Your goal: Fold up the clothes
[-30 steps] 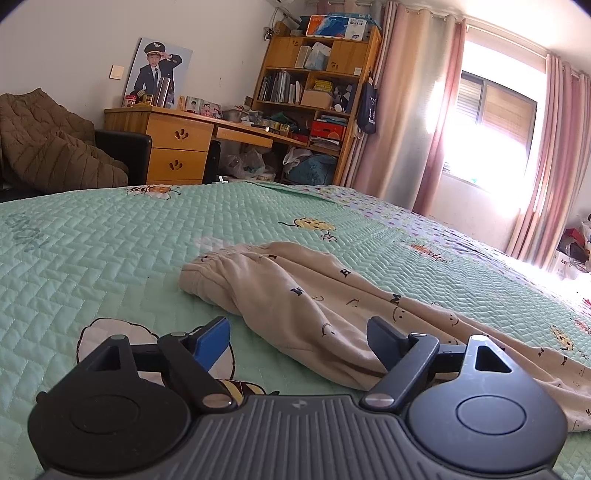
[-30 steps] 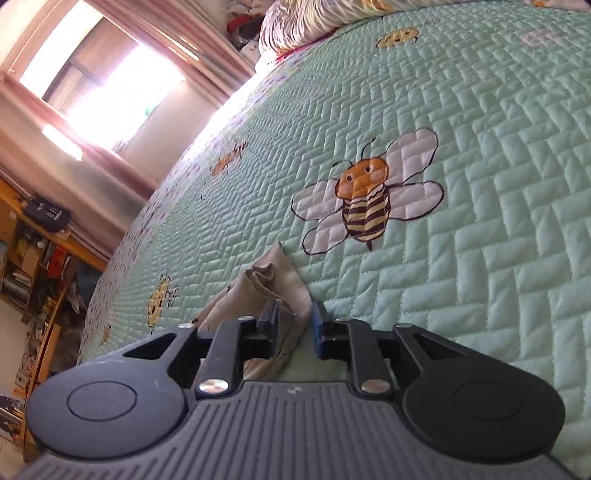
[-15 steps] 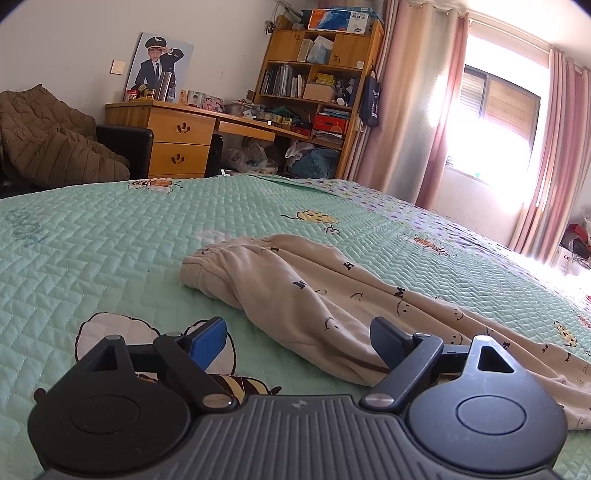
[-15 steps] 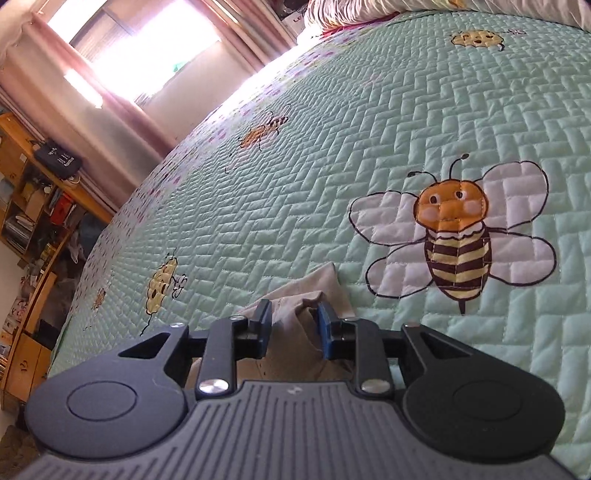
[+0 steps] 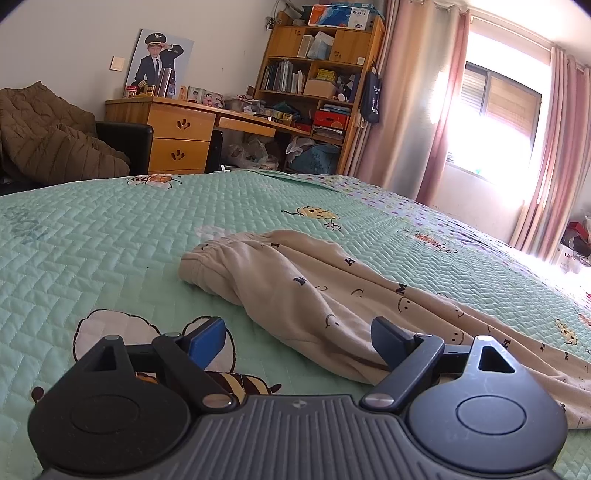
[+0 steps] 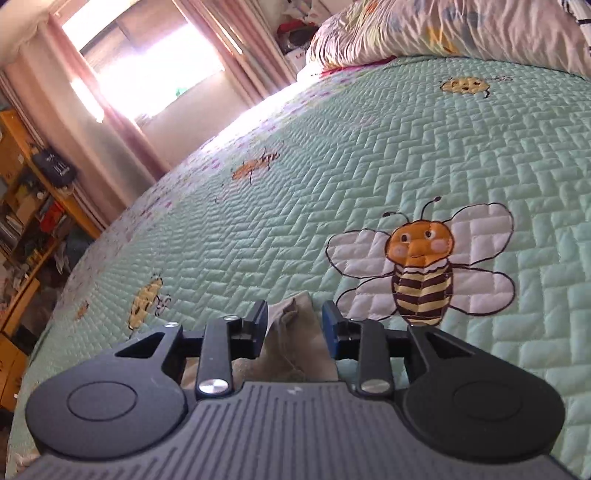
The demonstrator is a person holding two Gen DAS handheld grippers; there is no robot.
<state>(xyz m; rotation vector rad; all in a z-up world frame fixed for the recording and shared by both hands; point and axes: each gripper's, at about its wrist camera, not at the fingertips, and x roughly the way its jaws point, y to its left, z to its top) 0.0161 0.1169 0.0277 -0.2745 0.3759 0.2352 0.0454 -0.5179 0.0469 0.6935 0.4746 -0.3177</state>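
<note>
Beige trousers [image 5: 314, 291] with small dark prints lie stretched across the green quilted bedspread [image 5: 110, 240], their gathered waistband [image 5: 207, 258] at the left. My left gripper [image 5: 295, 328] hovers low over the bed just in front of them, wide open; its right finger overlaps the fabric's near edge in the picture. In the right wrist view the trouser leg end [image 6: 295, 350] rests on the bedspread [image 6: 369, 166] between the fingers of my right gripper [image 6: 293, 321]. Its jaws are opening, and there is a gap between the pads and the cloth.
A wooden desk [image 5: 177, 129], a full bookshelf [image 5: 314, 74] and a brown quilted coat [image 5: 44, 140] stand beyond the bed's far edge. Pink curtains [image 5: 406, 110] frame a bright window. A bunched duvet [image 6: 443, 29] lies at the bed's head. An embroidered bee [image 6: 421, 273] is right of the right gripper.
The right gripper's jaws stand wider apart than half a second ago, and the cloth end now lies loose between them. Its view has rolled and shifted along the bed. The left gripper has not moved.
</note>
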